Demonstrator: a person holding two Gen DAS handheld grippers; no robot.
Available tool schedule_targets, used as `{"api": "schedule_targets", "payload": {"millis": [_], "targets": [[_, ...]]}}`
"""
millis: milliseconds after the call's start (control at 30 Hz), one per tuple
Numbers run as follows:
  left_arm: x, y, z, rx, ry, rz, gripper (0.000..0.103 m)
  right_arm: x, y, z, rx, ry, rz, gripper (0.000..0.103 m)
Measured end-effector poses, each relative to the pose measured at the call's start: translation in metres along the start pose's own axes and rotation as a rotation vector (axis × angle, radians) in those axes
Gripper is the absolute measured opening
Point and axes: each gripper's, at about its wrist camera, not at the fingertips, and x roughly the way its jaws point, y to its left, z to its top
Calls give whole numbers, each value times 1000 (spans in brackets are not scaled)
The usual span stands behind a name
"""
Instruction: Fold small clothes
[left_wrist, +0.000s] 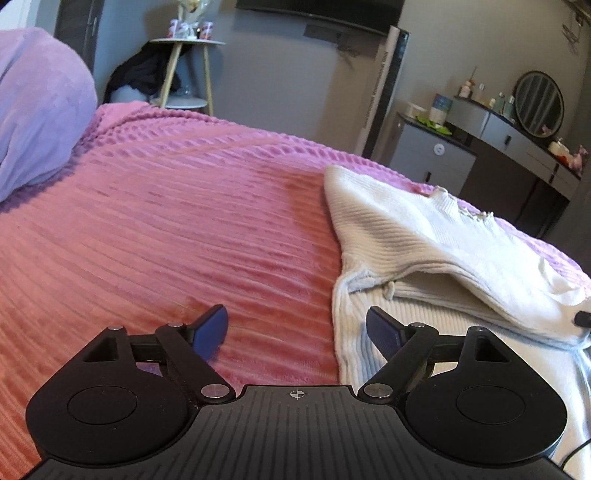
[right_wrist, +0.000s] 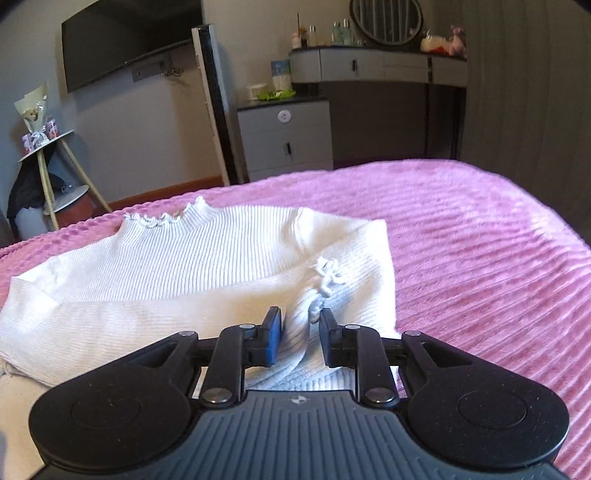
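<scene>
1. My left tool (left_wrist: 297, 328) stands wide with nothing between its jaws; the white ribbed top (left_wrist: 436, 251) lies ahead and to its right on the pink bedspread (left_wrist: 166, 229), one pad over its near edge.
2. My right tool (right_wrist: 300, 326) is narrow; a ridge of the top's knit (right_wrist: 295, 343) rises in the gap, but I cannot tell whether the pads press on it.
3. I judge the risk is dragging: a shallow pinch could slip off, or pull the folded sleeve (right_wrist: 184, 266) open.
4. The plush bedspread may ruck up with the cloth.
5. The lilac pillow (left_wrist: 40, 110) sits far left, well apart; nothing blocks me.
</scene>
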Motion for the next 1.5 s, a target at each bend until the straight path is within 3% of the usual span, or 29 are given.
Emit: {"api": "schedule_targets", "payload": {"millis": [200,367,400,467,667,767,900,1000,1067,1200,1267,1333,1367,1400,1433,1500], "targets": [[2,-2,-3,21,-7,8,89,-3,10,12,-121,-133,-93,15],[5,-7,-6,53,-10,18,91,13,-8,19,-103,-101,-172,17],[5,-7,-6,55,-11,20,91,16,-11,18,-106,-75,-188,19],[5,-7,-6,51,-11,20,91,14,-17,14,-62,-48,-219,37],[3,-5,-3,12,-10,-18,91,-20,0,-12,-107,-94,-93,40],[0,-5,-3,14,-3,-30,88,-17,7,-18,-160,-53,-52,38],[-5,-10,-1,21,3,-51,85,0,-5,-8,-158,-30,-179,30],[-5,-17,-2,54,30,-43,81,-5,-30,2,-5,-11,-277,32],[-6,-21,-3,55,50,-52,80,-21,-32,-1,6,-6,-245,32],[-7,-32,-5,84,107,-123,72,-63,-21,-37,-63,56,10,34],[-7,-33,-9,81,151,-170,69,-78,-17,-62,-112,99,75,36],[-9,-35,-14,116,157,-154,63,-88,-13,-82,-205,115,38,37],[-12,-36,-17,149,149,-132,53,-93,-13,-89,-242,114,-14,37],[-16,-37,-19,171,147,-117,50,-98,-13,-91,-255,113,-67,37],[-20,-34,-21,172,152,-108,50,-104,-17,-91,-232,122,-108,39],[-30,-27,-23,139,174,-94,51,-119,-31,-89,-145,141,-94,42]]}}
